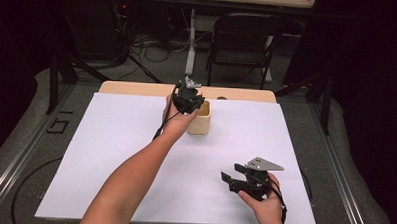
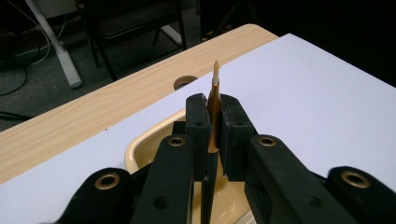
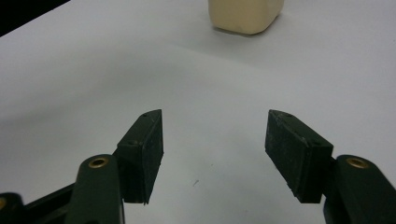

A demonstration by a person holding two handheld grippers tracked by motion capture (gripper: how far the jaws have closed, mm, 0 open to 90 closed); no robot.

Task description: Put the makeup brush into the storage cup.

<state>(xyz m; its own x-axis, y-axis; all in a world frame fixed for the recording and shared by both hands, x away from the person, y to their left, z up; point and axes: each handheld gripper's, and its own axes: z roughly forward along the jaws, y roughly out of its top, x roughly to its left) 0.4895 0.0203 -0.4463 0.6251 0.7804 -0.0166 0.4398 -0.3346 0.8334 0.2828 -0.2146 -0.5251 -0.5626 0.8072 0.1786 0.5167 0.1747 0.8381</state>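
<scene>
A beige square cup (image 1: 202,123) stands on the white sheet (image 1: 120,149) near the table's far edge. My left gripper (image 1: 189,100) hovers right over the cup's mouth. In the left gripper view the left gripper (image 2: 215,122) is shut on a thin brown pencil-like stick (image 2: 215,88); the stick's pale tip points up and its dark lower end hangs above the cup's rim (image 2: 140,145). My right gripper (image 1: 230,172) rests low over the sheet at the near right, open and holding nothing. The right gripper view shows the right gripper (image 3: 215,140) with its jaws wide apart and the cup (image 3: 245,14) far ahead.
A strip of bare wooden table (image 1: 137,88) runs beyond the sheet, with a round cable hole (image 1: 222,98) behind the cup. A folding chair (image 1: 244,38) and a desk leg stand on the floor past the table. A person's forearm crosses the sheet's middle.
</scene>
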